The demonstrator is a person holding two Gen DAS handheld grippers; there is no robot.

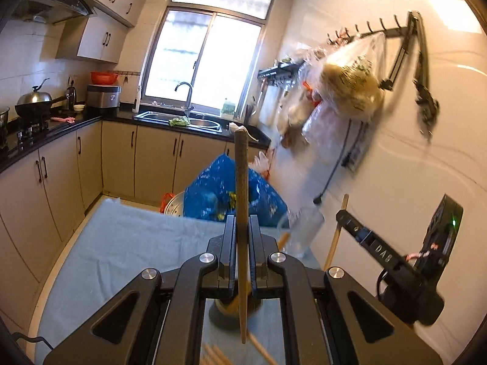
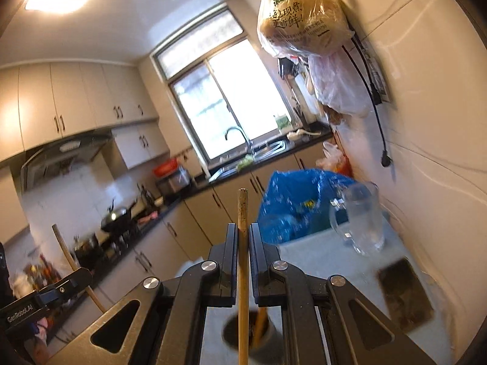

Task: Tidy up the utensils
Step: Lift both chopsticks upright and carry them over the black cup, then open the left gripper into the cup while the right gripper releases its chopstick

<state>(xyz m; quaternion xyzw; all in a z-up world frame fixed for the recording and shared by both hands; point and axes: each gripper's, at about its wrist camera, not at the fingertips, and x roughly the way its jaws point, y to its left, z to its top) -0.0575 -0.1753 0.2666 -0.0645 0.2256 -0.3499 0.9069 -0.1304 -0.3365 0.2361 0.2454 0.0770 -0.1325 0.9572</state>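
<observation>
- We see the left tool (image 1: 242,228) clamped on a single wooden chopstick (image 1: 242,194), which stands nearly upright between its closed jaws, its blunt end up against the far sink counter.
- The right tool (image 2: 243,237) grips a second chopstick (image 2: 242,213) the same way, jaws closed on the shaft.
- Below both tools, a dark cup (image 2: 243,333) holding more chopsticks sits on the blue-grey cloth of the tabletop (image 1: 121,243).
- A clear glass pitcher (image 2: 359,216) stands near the tabletop's far right corner, close to the white wall; a dark rectangular mat (image 2: 404,295) lies nearer along that edge.
- A blue plastic bag (image 1: 213,194) rises just past the far edge.
- Left of the tabletop, floor lies open toward the cabinets (image 1: 45,188).
</observation>
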